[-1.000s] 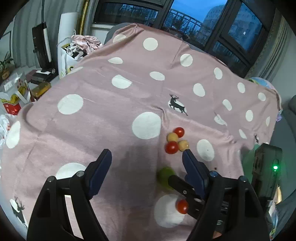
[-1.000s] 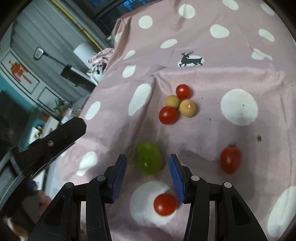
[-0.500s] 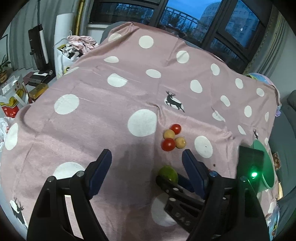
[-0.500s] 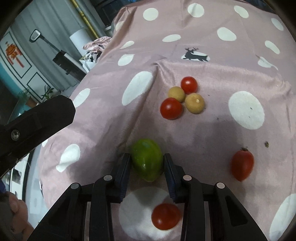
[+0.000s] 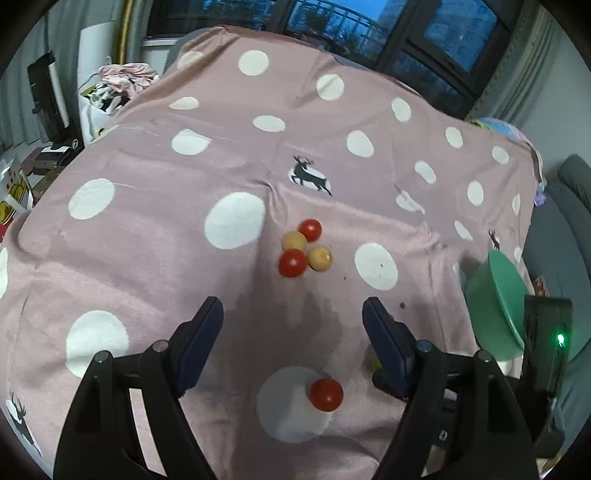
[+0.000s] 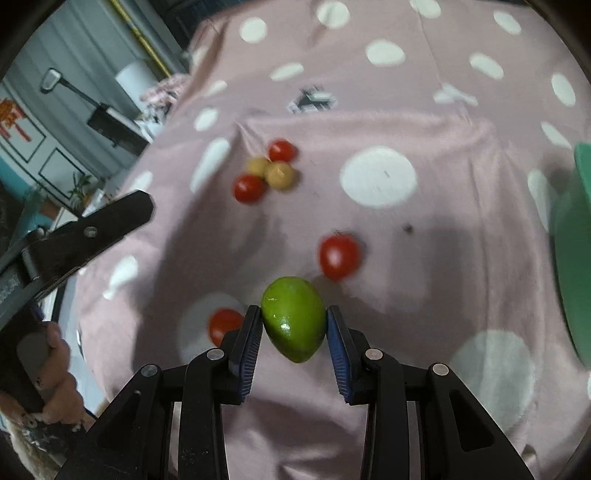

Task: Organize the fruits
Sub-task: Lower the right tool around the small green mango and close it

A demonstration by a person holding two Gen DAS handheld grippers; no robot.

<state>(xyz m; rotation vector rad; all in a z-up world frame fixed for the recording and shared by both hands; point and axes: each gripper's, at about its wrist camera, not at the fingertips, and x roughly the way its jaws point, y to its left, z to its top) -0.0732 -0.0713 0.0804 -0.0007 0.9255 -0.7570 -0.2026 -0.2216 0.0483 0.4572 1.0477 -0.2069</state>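
Note:
My right gripper point(image 6: 293, 325) is shut on a green lime-like fruit point(image 6: 293, 319) and holds it above the pink dotted cloth point(image 6: 406, 258). A cluster of two red tomatoes and two yellow fruits point(image 6: 267, 171) lies farther out; it also shows in the left wrist view point(image 5: 304, 249). One red tomato point(image 6: 339, 256) lies just beyond the lime, another point(image 6: 223, 326) to its left on a white dot. My left gripper point(image 5: 293, 325) is open and empty above the cloth, with a red tomato point(image 5: 325, 394) below it. A green bowl point(image 5: 495, 314) stands at the right; its edge point(image 6: 572, 258) shows in the right wrist view.
The cloth-covered table drops off at the left, where boxes and clothes point(image 5: 122, 74) stand on the floor. Windows point(image 5: 406, 33) run along the back. The other gripper's body point(image 5: 546, 350) with a green light is at the right.
My right gripper has shut on the green fruit and lifted it off the cloth, moving right toward the bowl. The left gripper has stayed open and shifted slightly.

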